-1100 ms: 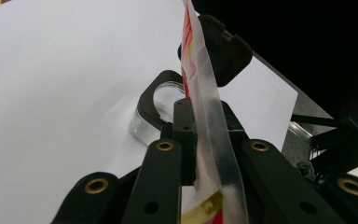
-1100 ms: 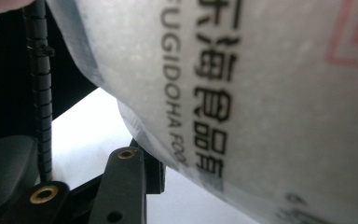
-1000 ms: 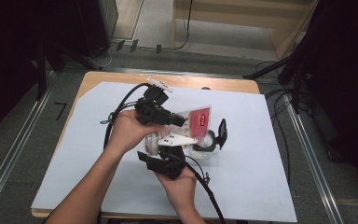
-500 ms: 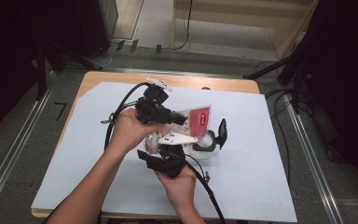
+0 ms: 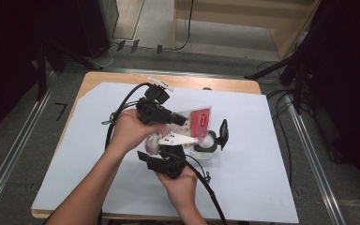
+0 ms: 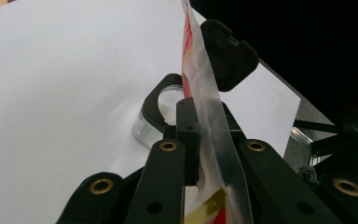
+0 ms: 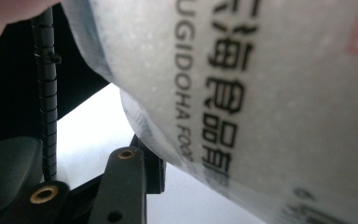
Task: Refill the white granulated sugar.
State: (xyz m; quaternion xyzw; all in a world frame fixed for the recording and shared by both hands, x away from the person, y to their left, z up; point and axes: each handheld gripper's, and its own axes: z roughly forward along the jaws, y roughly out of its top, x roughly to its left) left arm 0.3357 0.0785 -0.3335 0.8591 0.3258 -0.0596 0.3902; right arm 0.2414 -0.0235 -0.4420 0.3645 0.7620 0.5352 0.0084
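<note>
Fingers (image 6: 186, 135) of our left gripper (image 5: 161, 112) have just been closing further, and now they pinch the thin edge of the clear plastic pouch with the red label (image 5: 194, 119), which stands on edge between the two black pads in the left gripper view. Compared with a second ago, neither of our hands has shifted over the white-covered tabletop (image 5: 267, 154); only this pinch has tightened. Our right gripper (image 5: 166, 161) sits just below, and its view shows the pouch's frosted side with dark printed lettering (image 7: 223, 93) pressed close against one black finger (image 7: 126, 182), but we cannot tell from that whether it truly clamps the bag. Held above the tabletop between both grippers, the pouch hangs just over the round clear glass jar with its black hinged lid open (image 5: 208, 143). We judge the firmer hold readies the pouch for opening or tipping toward the jar.
</note>
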